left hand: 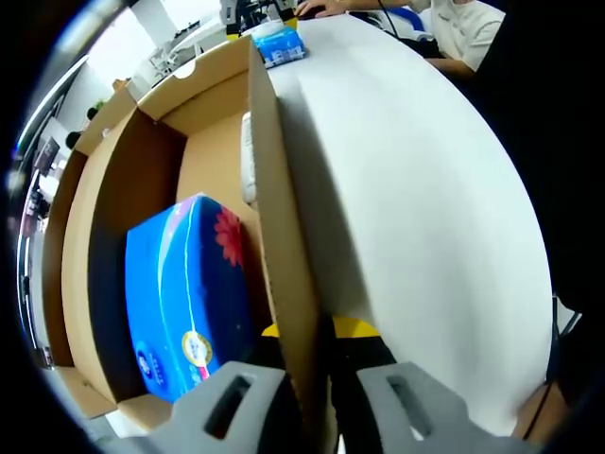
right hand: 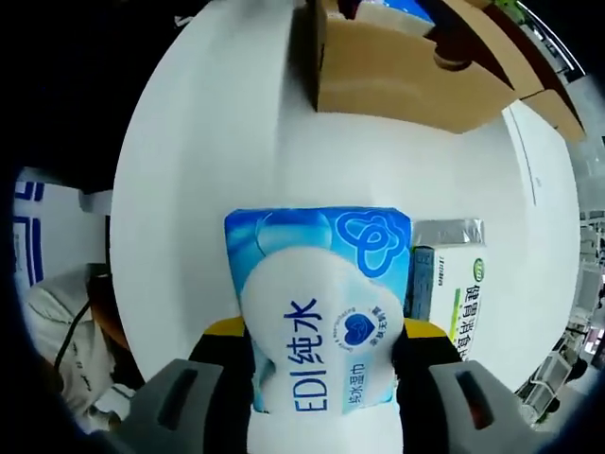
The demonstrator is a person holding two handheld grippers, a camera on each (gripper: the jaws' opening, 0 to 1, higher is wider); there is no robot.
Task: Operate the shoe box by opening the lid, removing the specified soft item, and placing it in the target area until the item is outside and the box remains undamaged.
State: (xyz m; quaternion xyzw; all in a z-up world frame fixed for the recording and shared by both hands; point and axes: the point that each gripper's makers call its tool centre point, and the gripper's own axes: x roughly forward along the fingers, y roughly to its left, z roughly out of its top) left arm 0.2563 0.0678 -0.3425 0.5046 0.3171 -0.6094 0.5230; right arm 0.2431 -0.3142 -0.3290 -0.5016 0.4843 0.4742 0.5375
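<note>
Clamped between the right tool's [right hand: 317,378] jaws, a wipes pack [right hand: 317,312] is held over the table [right hand: 208,142], outside the box [right hand: 397,76]. That box's wall [left hand: 288,274] is gripped by the left tool [left hand: 321,397]; a blue pack [left hand: 184,293] lies inside.

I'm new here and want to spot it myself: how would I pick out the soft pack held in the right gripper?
Start at the white table, where an open brown cardboard box sits. Nearer the camera, the right gripper clamps a soft blue-and-white wet-wipe pack. Unlike the stiff white-and-green carton beside it, it is a plump pouch with blue lettering.
</note>
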